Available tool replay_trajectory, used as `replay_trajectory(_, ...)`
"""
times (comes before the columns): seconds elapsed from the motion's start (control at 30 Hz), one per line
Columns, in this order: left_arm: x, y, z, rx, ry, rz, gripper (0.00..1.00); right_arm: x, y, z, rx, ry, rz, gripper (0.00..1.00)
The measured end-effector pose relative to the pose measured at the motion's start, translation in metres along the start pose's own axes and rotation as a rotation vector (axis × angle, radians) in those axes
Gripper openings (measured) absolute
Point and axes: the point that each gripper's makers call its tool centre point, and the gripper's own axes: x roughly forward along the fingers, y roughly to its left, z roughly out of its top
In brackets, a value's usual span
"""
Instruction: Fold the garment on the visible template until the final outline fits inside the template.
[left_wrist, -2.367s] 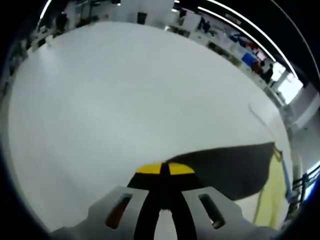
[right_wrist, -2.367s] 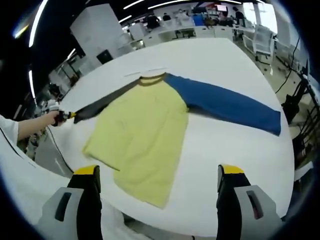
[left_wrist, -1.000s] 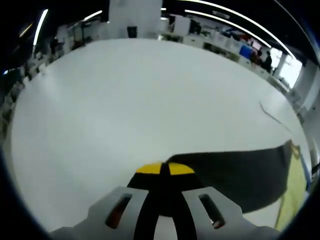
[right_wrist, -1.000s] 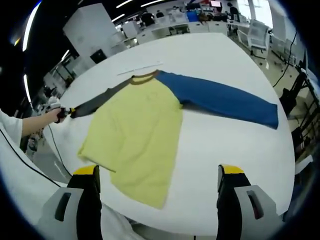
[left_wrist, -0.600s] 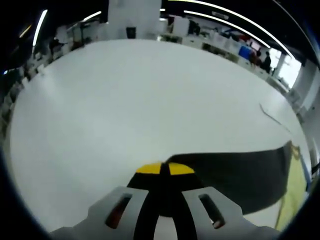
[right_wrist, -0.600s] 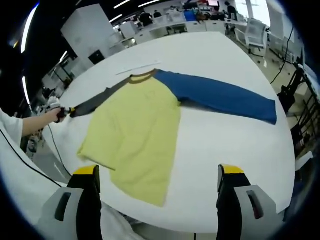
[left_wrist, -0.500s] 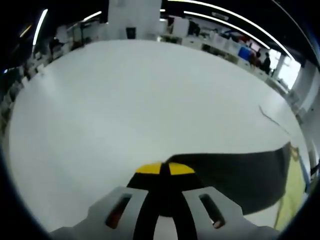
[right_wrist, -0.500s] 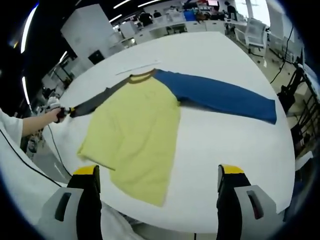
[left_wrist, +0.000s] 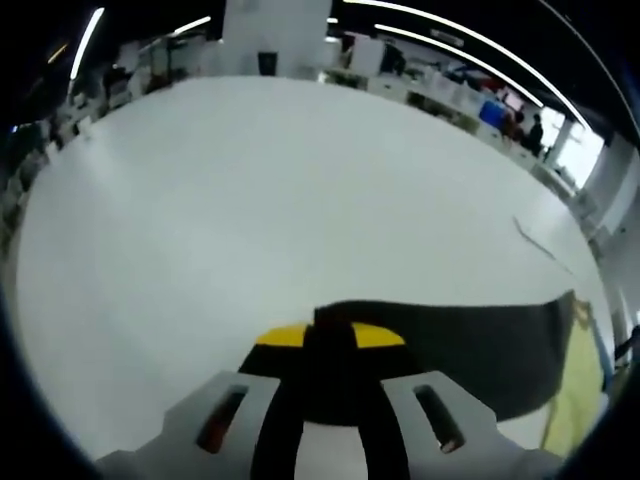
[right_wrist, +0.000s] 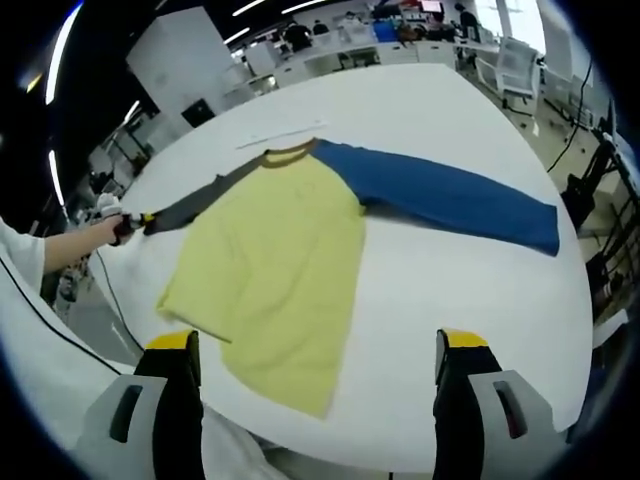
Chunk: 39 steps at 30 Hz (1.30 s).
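On the white table (right_wrist: 480, 290), right gripper view: one long-sleeved garment (right_wrist: 275, 260), lying flat and unfolded. Body yellow; collar brown (right_wrist: 290, 153); one sleeve blue (right_wrist: 450, 205), stretched straight out toward the table's far side; the other sleeve dark grey (right_wrist: 195, 207), drawn out straight the opposite way.

Template: a thin pale strip (right_wrist: 280, 135) lies just beyond the collar; whether it belongs to the template cannot be told, and no outline is readable under the cloth.

Left tongs (left_wrist: 330, 335), left gripper view: yellow-tipped, pressed together on the cuff end of the dark grey sleeve (left_wrist: 470, 345), which runs off to the right toward a sliver of yellow body. From the right gripper view the same tongs (right_wrist: 135, 226) appear small at the table's left edge, a hand (right_wrist: 105, 232) behind them, sleeve end pinched.

Right tongs (right_wrist: 315, 345), right gripper view: spread wide, holding nothing, raised well clear of the garment's lower hem.

Progress, as judged: early. Garment is spread and one sleeve gripped; no fold is laid. Remaining: both sleeves brought across the body, body folded down, outline checked against the template.

Surroundings: office desks, chairs and strip lights beyond the table.
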Motion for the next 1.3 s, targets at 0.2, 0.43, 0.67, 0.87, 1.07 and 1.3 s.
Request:
replay_trajectory(0.2,-0.010,-0.007,0.000,-0.004,-0.004,-0.025,0.18,0.001,-0.002,0.000,-0.004,-0.001,0.011,0.97)
replay_trajectory(0.43,-0.019,-0.011,-0.002,0.000,-0.004,-0.035,0.23,-0.001,-0.006,-0.001,-0.006,-0.005,0.019,0.97)
replay_trajectory(0.67,-0.031,-0.016,-0.005,0.001,-0.005,-0.050,0.29,-0.003,-0.007,-0.002,-0.009,-0.009,0.029,0.97)
replay_trajectory(0.87,-0.042,-0.023,-0.012,-0.004,0.006,-0.082,0.36,-0.004,-0.007,0.000,-0.019,-0.015,0.039,0.97)
replay_trajectory(1.07,-0.060,-0.032,-0.019,0.008,0.016,-0.117,0.42,-0.006,-0.008,0.002,-0.026,-0.026,0.048,0.97)
replay_trajectory(1.3,-0.076,-0.045,-0.029,0.053,0.034,-0.169,0.49,-0.006,-0.007,0.001,-0.033,-0.028,0.064,0.97)
